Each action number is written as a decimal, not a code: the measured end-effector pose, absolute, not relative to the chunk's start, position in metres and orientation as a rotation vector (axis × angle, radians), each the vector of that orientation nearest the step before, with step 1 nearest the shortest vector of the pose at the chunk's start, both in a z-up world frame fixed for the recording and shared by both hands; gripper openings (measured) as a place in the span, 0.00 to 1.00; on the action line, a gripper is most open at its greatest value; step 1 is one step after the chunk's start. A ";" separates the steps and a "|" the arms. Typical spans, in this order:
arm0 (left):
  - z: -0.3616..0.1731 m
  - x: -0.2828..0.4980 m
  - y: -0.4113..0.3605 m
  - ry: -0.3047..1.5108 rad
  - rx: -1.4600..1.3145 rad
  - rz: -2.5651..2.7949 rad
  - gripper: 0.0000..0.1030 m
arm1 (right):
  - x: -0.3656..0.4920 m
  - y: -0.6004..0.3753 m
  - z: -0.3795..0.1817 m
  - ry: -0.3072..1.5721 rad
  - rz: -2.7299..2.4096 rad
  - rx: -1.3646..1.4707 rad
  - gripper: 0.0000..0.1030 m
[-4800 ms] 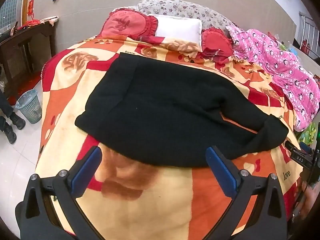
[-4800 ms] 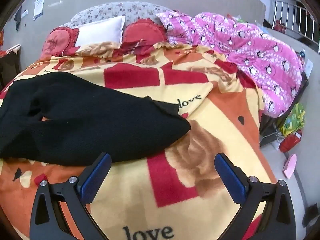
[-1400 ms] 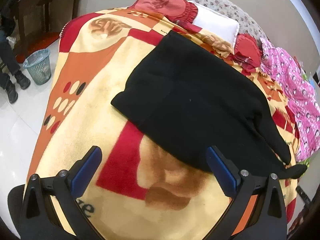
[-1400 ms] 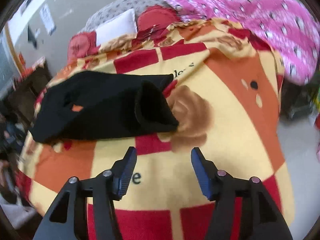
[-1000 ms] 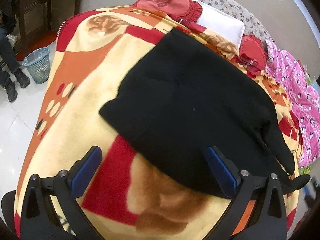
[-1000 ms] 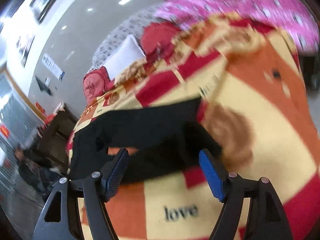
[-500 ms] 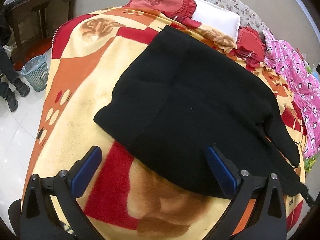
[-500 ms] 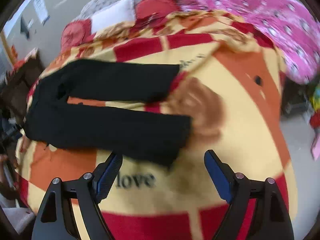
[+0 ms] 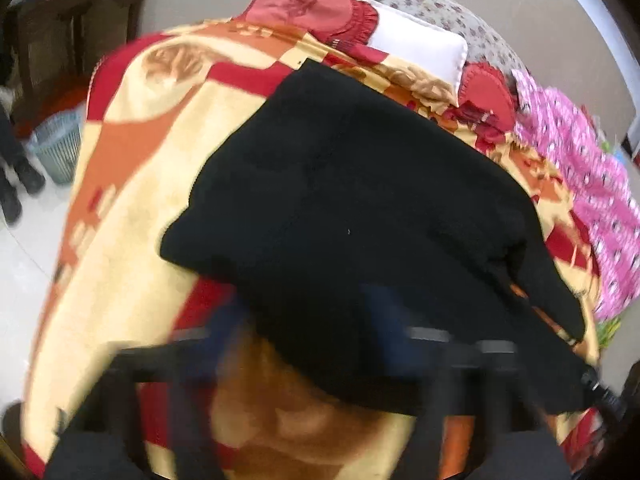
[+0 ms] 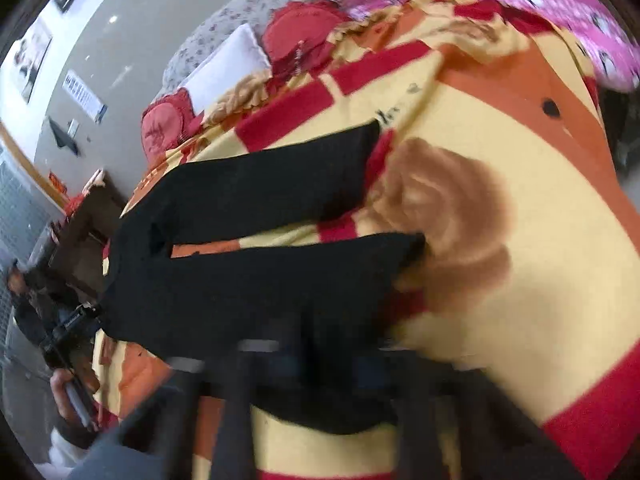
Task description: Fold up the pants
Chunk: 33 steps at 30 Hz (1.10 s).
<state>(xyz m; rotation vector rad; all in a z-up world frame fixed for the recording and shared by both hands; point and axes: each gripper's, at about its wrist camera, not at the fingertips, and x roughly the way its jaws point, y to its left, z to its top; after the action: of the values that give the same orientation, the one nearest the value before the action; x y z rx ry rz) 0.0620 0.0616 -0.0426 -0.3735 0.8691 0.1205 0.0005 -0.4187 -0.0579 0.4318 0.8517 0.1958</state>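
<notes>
On the blanket, black pants; printed writing too blurred.

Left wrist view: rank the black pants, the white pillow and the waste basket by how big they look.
1. black pants
2. white pillow
3. waste basket
The pillow and basket look close in size and sit farther off, so that order is unsure.

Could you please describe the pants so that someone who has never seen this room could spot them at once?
Look at the bed, covered by a red, orange and cream blanket with brown roses. The pants lie flat across its middle, two legs spread apart with blanket showing between them. They are the only plain black item; the pillows are red or white and the quilt is pink.
</notes>
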 end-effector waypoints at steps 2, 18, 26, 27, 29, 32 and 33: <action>-0.041 0.061 0.063 0.885 -0.396 0.080 0.10 | -0.002 -0.417 -0.052 0.826 0.197 0.401 0.12; -0.031 -0.015 0.065 0.951 -0.385 -0.038 0.12 | -0.040 -0.457 -0.023 0.783 0.141 0.354 0.13; -0.021 -0.024 0.081 0.915 -0.381 0.063 0.59 | -0.009 -0.450 -0.037 0.871 0.015 0.230 0.53; -0.015 -0.025 0.087 0.895 -0.386 0.079 0.64 | -0.006 -0.442 -0.026 0.840 0.039 0.201 0.58; -0.004 -0.020 0.096 0.852 -0.390 0.102 0.75 | 0.001 -0.423 -0.014 0.805 0.100 0.148 0.70; 0.007 -0.002 0.100 0.825 -0.370 0.104 0.81 | 0.023 -0.383 -0.001 0.775 0.211 0.060 0.72; 0.009 0.007 0.100 0.820 -0.361 0.087 0.81 | 0.034 -0.368 0.000 0.766 0.244 0.030 0.72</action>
<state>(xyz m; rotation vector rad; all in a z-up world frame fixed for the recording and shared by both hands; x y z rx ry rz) 0.0065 0.0997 0.0093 -0.3608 0.8202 0.0870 0.0341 -0.3678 0.0000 0.0302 0.7662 0.2444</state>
